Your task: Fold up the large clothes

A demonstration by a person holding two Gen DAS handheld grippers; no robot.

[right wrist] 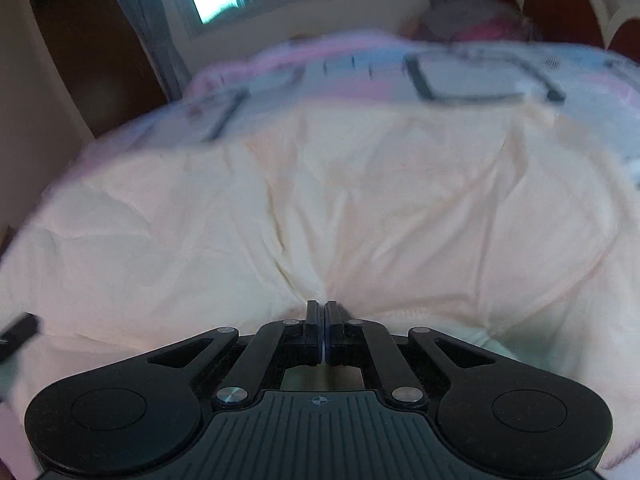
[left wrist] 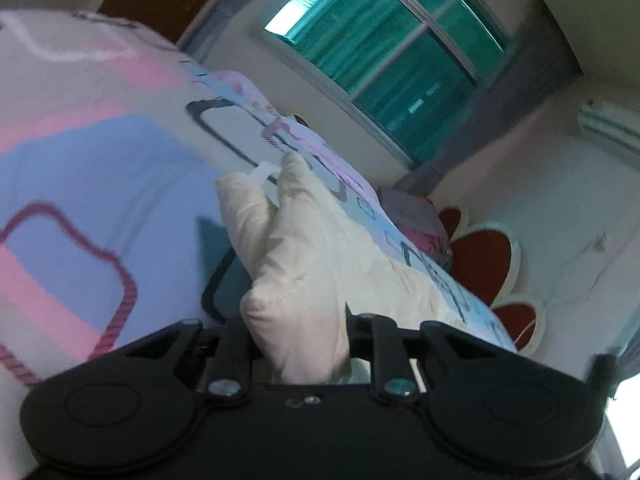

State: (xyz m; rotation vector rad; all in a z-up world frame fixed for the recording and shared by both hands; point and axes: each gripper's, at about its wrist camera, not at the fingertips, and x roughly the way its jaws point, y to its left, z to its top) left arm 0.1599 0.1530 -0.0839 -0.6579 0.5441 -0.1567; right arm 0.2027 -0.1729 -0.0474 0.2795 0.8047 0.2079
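Cream garment (right wrist: 360,200) cloth is pinched at its near edge between the closed fingers of the right hand-held gripper (right wrist: 321,312), creases fanning out from that point. From there it spreads forward and to both sides over the bed (right wrist: 480,68), its long axis seemingly running left to right. The left hand-held gripper (left wrist: 300,344) has a bunched fold of the same cloth (left wrist: 296,248) rising between its fingers; they are hidden, so whether they clamp it I cannot tell. Beyond lie the patterned bedcover (left wrist: 80,160), then the window (left wrist: 392,40). The right holds the nearer edge, so the fold probably carries it away.
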